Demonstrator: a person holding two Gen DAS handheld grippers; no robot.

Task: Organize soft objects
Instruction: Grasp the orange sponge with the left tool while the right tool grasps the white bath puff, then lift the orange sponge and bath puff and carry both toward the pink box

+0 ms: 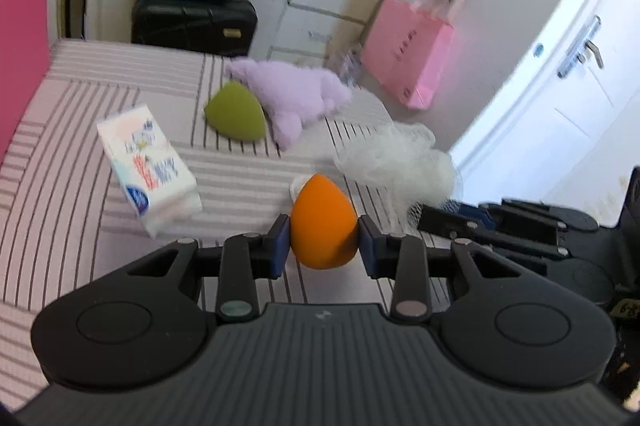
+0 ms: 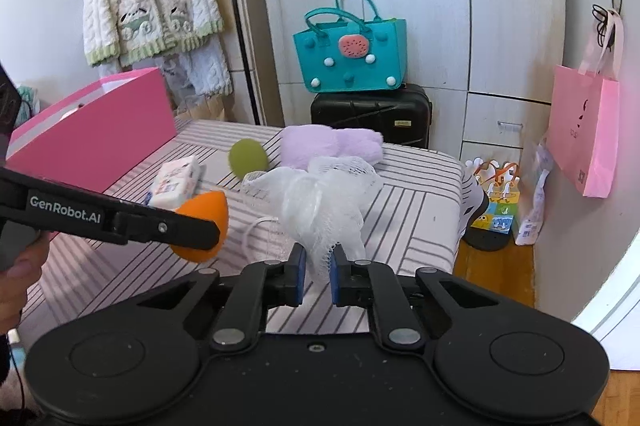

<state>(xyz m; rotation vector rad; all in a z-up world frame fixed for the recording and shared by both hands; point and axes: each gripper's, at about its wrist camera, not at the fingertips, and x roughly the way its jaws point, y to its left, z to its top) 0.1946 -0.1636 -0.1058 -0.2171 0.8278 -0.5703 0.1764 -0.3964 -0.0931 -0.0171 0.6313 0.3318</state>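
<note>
Both hand-held grippers hold something above the striped bed (image 2: 400, 209). Right hand-held gripper (image 2: 318, 276) is squeezed shut on the white mesh puff (image 2: 316, 197), which looks very light and floppy, so a pinch on a thick bunch seems best. Left hand-held gripper (image 1: 323, 244) is closed on the orange sponge (image 1: 323, 222), gripped at its fat middle; it looks squishy and light.

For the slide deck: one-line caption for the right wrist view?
Right gripper pinches white mesh bath pouf above striped bed; left gripper holds orange sponge.
</note>
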